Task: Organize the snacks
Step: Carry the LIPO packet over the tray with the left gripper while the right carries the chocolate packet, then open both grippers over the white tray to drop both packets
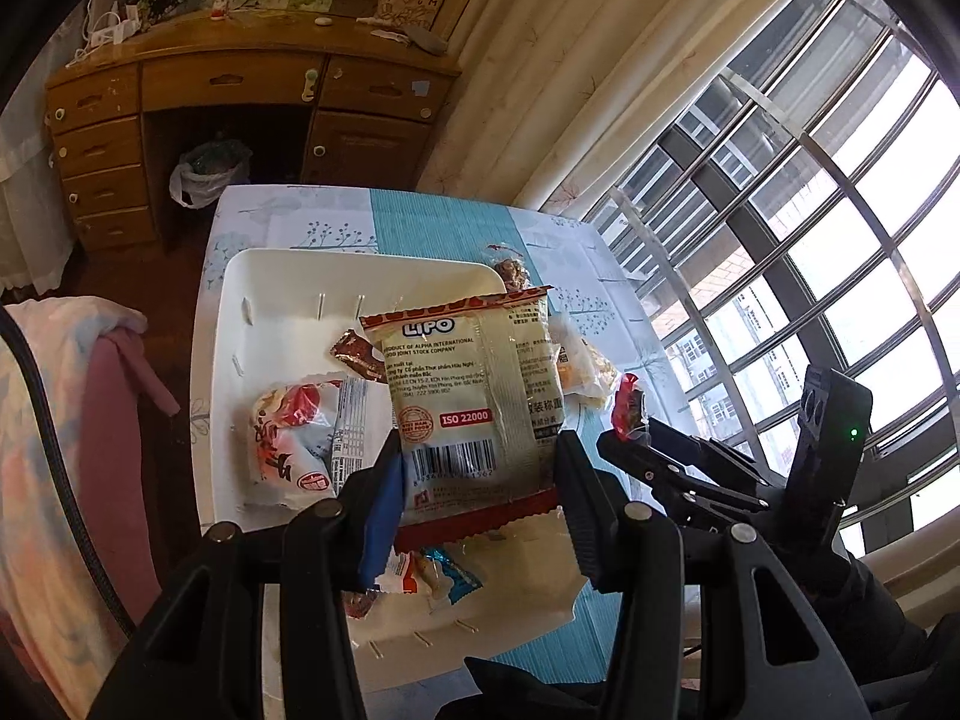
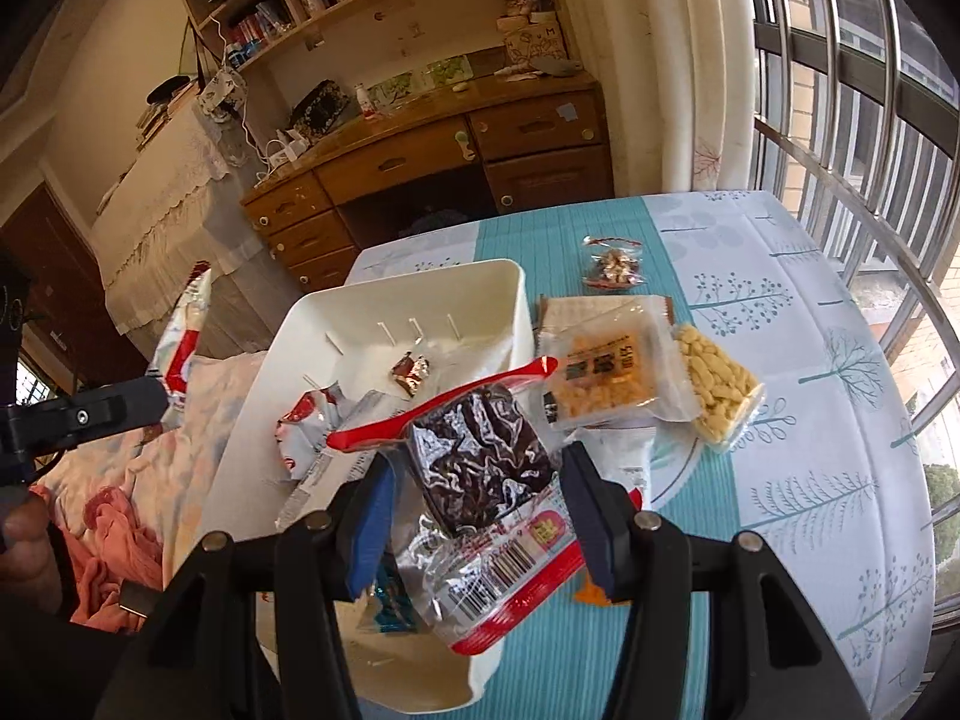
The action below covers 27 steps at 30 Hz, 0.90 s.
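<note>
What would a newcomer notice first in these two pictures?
First, the LIPO packet gripped in the left hand-held gripper above the white bin. Next, the dark snack pack in the right hand-held gripper, over the bin's right rim. Three more packets lie on the tablecloth beside the bin.

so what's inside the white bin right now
The white bin holds a small brown candy, a red-and-white packet and a blue wrapper. The held brownie pack covers the rest of the floor.
</note>
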Tool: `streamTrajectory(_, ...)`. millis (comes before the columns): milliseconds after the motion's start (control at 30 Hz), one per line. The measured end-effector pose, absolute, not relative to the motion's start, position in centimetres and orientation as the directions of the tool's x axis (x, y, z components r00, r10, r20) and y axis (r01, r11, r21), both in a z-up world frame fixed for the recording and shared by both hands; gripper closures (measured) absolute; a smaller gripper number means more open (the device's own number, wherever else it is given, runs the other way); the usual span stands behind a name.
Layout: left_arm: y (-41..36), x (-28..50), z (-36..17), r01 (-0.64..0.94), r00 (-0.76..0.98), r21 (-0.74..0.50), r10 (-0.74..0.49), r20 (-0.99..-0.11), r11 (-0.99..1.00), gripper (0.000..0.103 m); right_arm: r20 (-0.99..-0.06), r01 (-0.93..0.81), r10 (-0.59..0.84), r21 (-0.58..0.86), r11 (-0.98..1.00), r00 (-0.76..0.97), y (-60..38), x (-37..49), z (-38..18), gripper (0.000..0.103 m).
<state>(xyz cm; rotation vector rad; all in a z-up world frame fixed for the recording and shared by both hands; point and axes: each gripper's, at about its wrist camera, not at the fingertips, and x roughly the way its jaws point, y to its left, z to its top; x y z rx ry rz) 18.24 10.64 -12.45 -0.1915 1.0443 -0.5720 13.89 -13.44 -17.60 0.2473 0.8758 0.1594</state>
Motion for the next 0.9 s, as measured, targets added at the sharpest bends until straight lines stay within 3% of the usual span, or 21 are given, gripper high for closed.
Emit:
streamTrajectory(467,13.2,20.6,-17.0,0.265,0.329,-0.453,-0.521,-0.787,0.851,0.055,-0.787,-0.073,0.315,0.327,0.942,0.531,-10.1,16.7,-18.8,0.048)
streamTrajectory(633,13.6,20.6,-17.7,0.225,0.340,-0.456,-0.508,-0.791,0.861,0.030,-0.800,-0.063,0.341,0.358,0.932,0.493,-10.4,17.4,-19.5,0.045)
streamTrajectory(767,13.7,20.9,-18.0,0.191,0.350,-0.424,-0.465,-0.813,0.885,0.028,-0.791,-0.072,0.366,0.382,0.921,0.491,-10.6,17.6,-19.4,0.039)
streamTrajectory(833,13.7,21.0,-18.1,0.177,0.348,-0.422,-0.458,-0.818,0.889,0.028,-0.797,-0.070,0.350,0.364,0.929,0.492,-10.5,17.8,-19.3,0.029)
streamTrajectory(900,13.6,20.9,-17.9,0.169,0.355,-0.416,-0.448,-0.820,0.894,0.028,-0.791,-0.074,0.358,0.372,0.925,0.496,-10.6,17.8,-19.1,0.029)
